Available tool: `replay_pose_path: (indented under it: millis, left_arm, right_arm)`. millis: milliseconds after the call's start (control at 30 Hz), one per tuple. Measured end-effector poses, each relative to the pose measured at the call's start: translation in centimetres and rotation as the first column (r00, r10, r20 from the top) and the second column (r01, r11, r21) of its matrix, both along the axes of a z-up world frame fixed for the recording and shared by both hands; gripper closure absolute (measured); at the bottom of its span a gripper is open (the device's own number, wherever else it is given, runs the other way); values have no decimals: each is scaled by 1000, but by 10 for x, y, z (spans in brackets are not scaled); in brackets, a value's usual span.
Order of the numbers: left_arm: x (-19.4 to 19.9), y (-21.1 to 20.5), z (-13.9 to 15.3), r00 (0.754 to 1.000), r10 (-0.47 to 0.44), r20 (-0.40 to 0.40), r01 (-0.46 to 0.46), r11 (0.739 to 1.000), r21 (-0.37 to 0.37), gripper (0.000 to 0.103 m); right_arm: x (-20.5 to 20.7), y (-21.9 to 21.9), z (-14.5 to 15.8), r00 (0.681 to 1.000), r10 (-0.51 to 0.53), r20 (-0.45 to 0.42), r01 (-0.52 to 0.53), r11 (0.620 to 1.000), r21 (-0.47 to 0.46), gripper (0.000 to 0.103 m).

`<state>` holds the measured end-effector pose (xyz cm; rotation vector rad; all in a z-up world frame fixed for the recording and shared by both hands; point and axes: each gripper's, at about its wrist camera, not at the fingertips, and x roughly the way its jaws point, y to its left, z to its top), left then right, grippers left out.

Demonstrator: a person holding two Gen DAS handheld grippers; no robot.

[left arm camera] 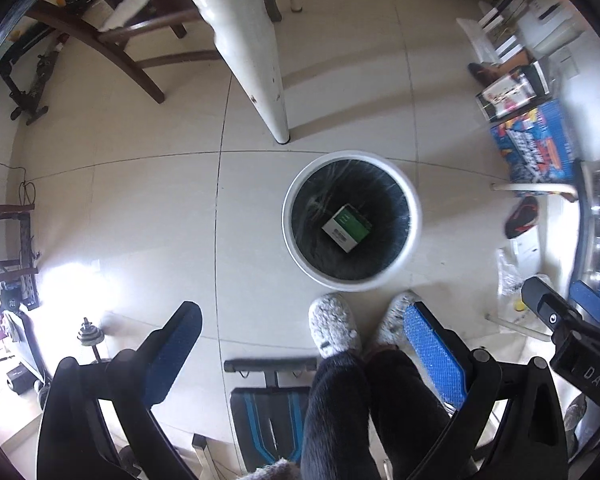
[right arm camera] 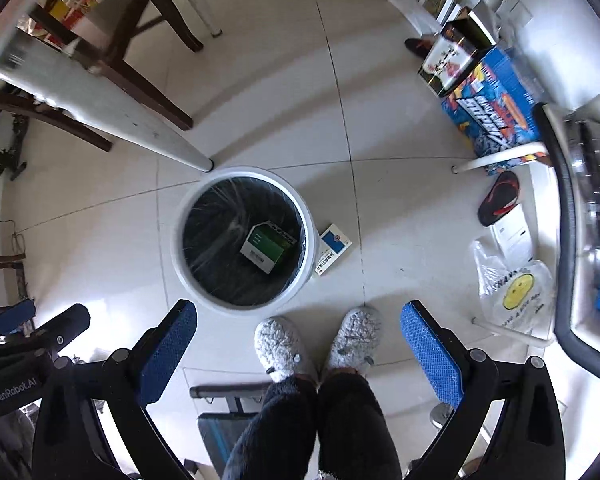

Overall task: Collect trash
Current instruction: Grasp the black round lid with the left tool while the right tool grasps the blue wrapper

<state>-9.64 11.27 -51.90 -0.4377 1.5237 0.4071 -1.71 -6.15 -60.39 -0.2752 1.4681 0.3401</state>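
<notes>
Right wrist view looked straight down at the tiled floor (right arm camera: 400,128), and there we saw the white bin (right arm camera: 179,248) with its dark liner, standing just in front of our slippered feet (right arm camera: 280,346). A green and white box (right arm camera: 266,246) already lay at the bottom of it. Touching or very nearly touching the bin's outer wall, on the side away from the table leg (right arm camera: 100,108), a blue and white carton (right arm camera: 334,248) lay flat on the tiles; we judged this the next piece of trash to gather. Further off, near the thin white legs of some furniture, sat a crumpled plastic bag with a yellow smiley face (right arm camera: 516,292) and a black and red slipper (right arm camera: 498,198). The right gripper (right arm camera: 298,334) hung high above all of this with its blue-padded fingers (right arm camera: 428,348) spread wide and nothing between them. In the left wrist view the left gripper (left arm camera: 304,336) was likewise released and empty, poised over the bin (left arm camera: 414,224); the carton did not show there. We reckoned the carton's position was the main hazard: lying flat and tight against the bin, it offered little edge to pinch, so a finger coming down on the bin side could strike the rim, shove the light bin aside or tip it. A shallow pinch on the thin carton might also slip, dropping it short of the opening. The thin bag could snag or spill.
</notes>
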Motion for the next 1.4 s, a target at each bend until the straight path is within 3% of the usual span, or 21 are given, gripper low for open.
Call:
replay_pose_path:
  millis: [233,367,433,567,700,800,900,1033,1167,1333,1400]
  left_arm:
    - [-1,-9,128,994,13,111,-19,999,47,0]
    - [28,-17,194,976,13,216,-22,999,35,0]
    - [54,-26,225,965,-20,261,3,998,67,0]
    - [118,-34,261,951,-61,305,29,993,111,0]
    - [193,-34,267,953,-65,295,25,990,135,0]
    - [240,-32,257,965,-33,262,5,994,108,0]
    - [289,-26,240,977,19,211,-26,999,30,0]
    - [344,-23,202,989,49,137,-43,998,-45,0]
    - [379,-21,169,995,67,74,-60,994,-89,0]
    - [399,-18,149,996,82,30,-80,994,-74,0]
    - [400,-19,145,997,79,17,-78,995,-59,8]
  right_arm:
    - [-2,-18,134,999,-44,25,43,996,75,0]
    - [16,-30,217,993,-98,63,88,985,148,0]
    - [32,-38,261,988,-122,99,103,978,183,0]
    - [74,-61,328,972,-170,161,133,967,219,0]
    - [146,-87,368,957,-201,208,159,966,205,0]
    - [199,-94,371,958,-188,217,151,973,177,0]
    - [261,-99,361,967,-164,193,138,980,144,0]
    - [327,-93,325,982,-129,136,113,987,114,0]
    - [364,-80,289,992,-108,70,101,991,93,0]
    - [392,-69,254,997,-77,10,77,995,64,0]
    - [398,-67,243,998,-69,-11,69,996,49,0]
